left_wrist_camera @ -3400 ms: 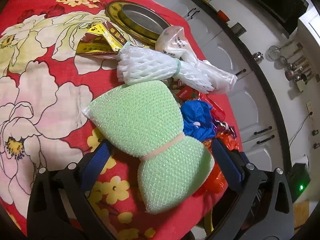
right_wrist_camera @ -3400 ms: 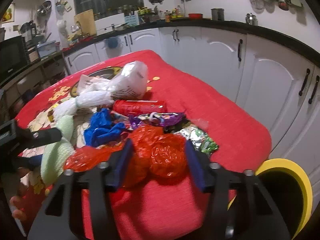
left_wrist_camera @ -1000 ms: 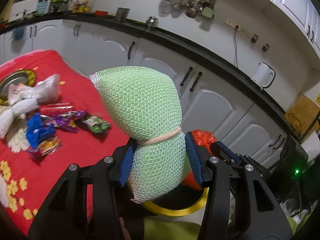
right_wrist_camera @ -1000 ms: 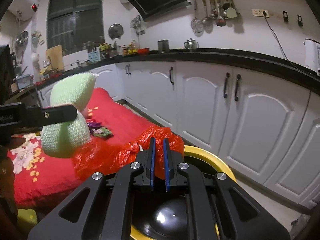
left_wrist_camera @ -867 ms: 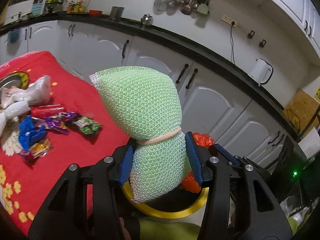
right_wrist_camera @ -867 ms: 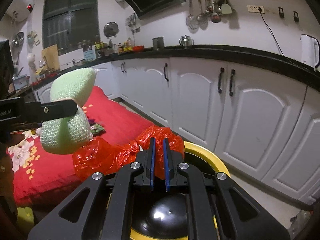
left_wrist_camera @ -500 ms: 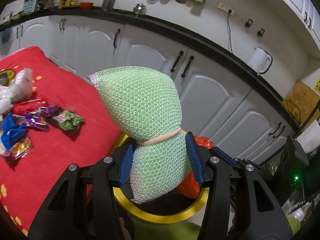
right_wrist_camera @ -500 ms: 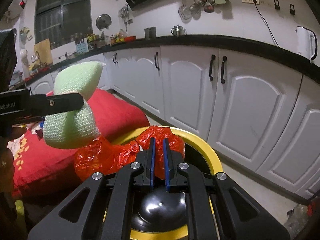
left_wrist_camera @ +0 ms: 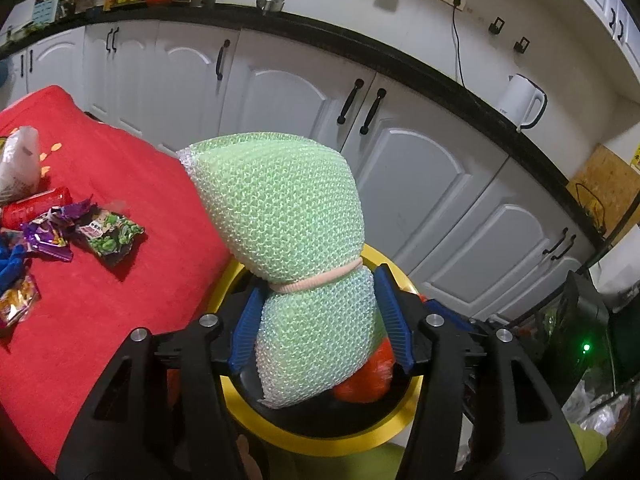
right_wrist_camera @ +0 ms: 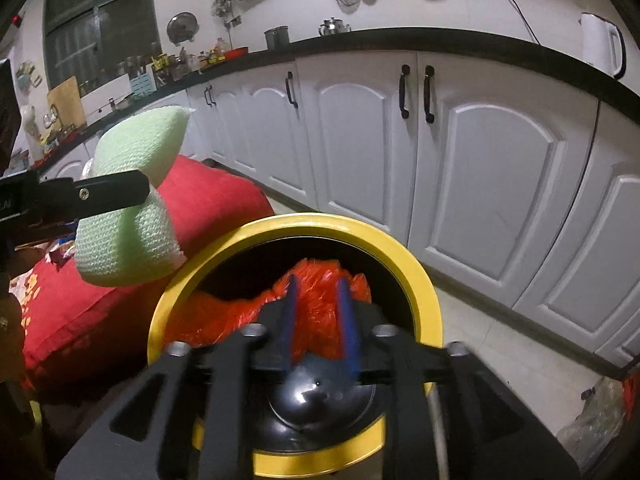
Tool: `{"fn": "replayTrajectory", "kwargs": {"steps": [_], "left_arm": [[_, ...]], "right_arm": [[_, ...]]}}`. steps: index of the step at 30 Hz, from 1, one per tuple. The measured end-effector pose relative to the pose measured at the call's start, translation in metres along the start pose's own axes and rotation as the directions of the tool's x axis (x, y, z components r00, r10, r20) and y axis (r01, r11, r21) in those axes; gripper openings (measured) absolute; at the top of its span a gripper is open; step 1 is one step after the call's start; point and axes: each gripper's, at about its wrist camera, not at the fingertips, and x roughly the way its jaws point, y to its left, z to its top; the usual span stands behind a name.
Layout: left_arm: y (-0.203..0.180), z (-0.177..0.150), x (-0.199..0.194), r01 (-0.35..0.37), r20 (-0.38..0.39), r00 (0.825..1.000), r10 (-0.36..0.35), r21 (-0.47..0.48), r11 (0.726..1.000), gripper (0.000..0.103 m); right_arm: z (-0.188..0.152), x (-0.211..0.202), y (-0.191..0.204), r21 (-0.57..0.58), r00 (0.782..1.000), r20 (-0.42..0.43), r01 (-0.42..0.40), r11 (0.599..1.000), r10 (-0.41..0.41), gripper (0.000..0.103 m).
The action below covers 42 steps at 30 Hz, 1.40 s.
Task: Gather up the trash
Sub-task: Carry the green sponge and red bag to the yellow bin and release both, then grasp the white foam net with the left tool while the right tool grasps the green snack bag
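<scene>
Green foam net (left_wrist_camera: 280, 216) sits clamped at its banded waist in the left gripper (left_wrist_camera: 320, 312), above the yellow-rimmed bin (right_wrist_camera: 424, 280). Only the right view shows the right gripper (right_wrist_camera: 318, 312) part-open around the red plastic bag (right_wrist_camera: 320, 284) inside the bin; wrappers (left_wrist_camera: 108, 236) on the red tablecloth (left_wrist_camera: 120, 184) show left only

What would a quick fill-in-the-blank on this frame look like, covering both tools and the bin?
1. The left tool grips a ____ mesh foam bundle.
2. The right tool holds a crumpled red plastic bag over the bin with the ____ rim.
3. The snack wrappers lie on a ____ tablecloth.
4. A white ____ stands on the black countertop.

Missing words: green; yellow; red; kettle
</scene>
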Motion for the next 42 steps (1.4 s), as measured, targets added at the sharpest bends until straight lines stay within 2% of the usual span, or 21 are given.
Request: {"fn": "replayTrajectory", "kwargs": {"steps": [1, 6, 10, 12, 20, 31, 42], "left_arm": [[0.000, 0.001, 0.001, 0.000, -0.002, 1.000, 0.000, -0.003, 1.000, 0.047], [0.002, 0.000, -0.002, 0.002, -0.003, 1.000, -0.002, -0.016, 1.000, 0.056], [0.003, 0.000, -0.005, 0.002, 0.004, 1.000, -0.002, -0.020, 1.000, 0.066], [0.004, -0.001, -0.008, 0.002, 0.009, 1.000, -0.002, -0.022, 1.000, 0.076], [0.018, -0.002, -0.028, -0.020, 0.042, 0.999, 0.023, -0.062, 0.998, 0.092], [0.066, -0.004, -0.079, -0.124, 0.129, 0.982, 0.141, -0.131, 0.984, 0.092], [0.133, -0.015, -0.132, -0.243, 0.175, 0.942, 0.285, -0.230, 0.943, 0.092]], "right_arm": [[0.001, 0.000, -0.002, 0.010, 1.000, 0.002, -0.001, 1.000, 0.001, 0.040], [0.003, -0.004, -0.008, 0.032, 1.000, 0.021, 0.015, 0.999, -0.015, 0.047], [0.006, -0.009, -0.012, 0.053, 0.999, 0.039, 0.026, 0.998, -0.028, 0.050], [0.008, -0.013, -0.014, 0.061, 0.998, 0.054, 0.030, 0.998, -0.034, 0.051], [0.020, -0.027, -0.005, 0.050, 0.995, 0.098, 0.014, 0.999, -0.019, 0.056], [0.040, -0.033, 0.050, -0.037, 0.988, 0.106, -0.111, 0.993, 0.114, 0.059], [0.063, -0.010, 0.134, -0.167, 0.964, 0.059, -0.247, 0.955, 0.260, 0.062]]}}
